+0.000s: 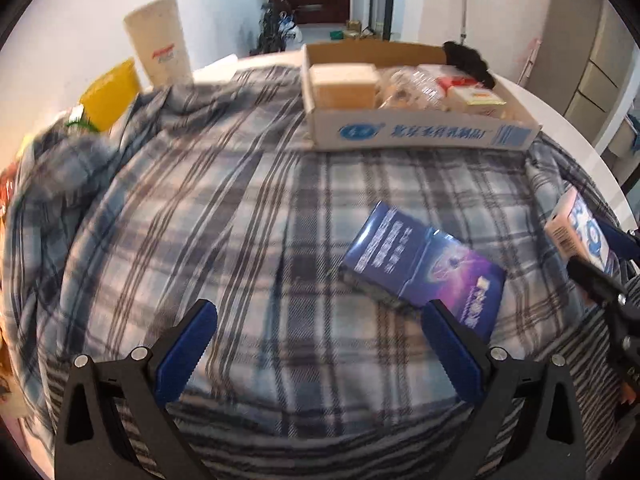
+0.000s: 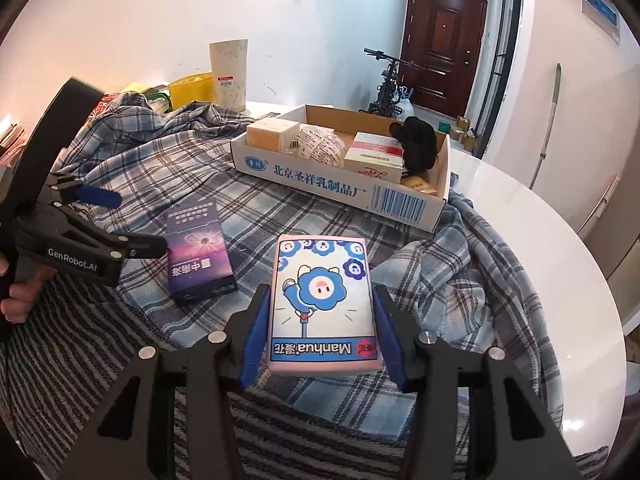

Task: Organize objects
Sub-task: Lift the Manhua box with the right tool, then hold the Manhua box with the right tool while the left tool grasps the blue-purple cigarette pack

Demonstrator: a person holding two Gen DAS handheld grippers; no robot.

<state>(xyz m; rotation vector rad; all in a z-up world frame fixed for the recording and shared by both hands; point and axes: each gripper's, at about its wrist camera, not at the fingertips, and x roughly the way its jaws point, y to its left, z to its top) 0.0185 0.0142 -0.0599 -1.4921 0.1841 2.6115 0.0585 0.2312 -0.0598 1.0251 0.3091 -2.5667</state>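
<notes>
Looking past your tools, the plaid cloth [image 1: 248, 208] lies bare between you and the cardboard tray [image 2: 340, 184], which sits at the far side by the white table's [image 2: 532, 216] curved rim. Your right gripper [image 2: 320, 336] has its blue pads pressed on both long sides of the tissue pack [image 2: 324, 300], held above the cloth. Your left gripper [image 1: 320, 344] hangs with fingers wide apart, holding nothing; its right finger just overlaps the dark blue box [image 1: 424, 256] lying flat on the cloth.
</notes>
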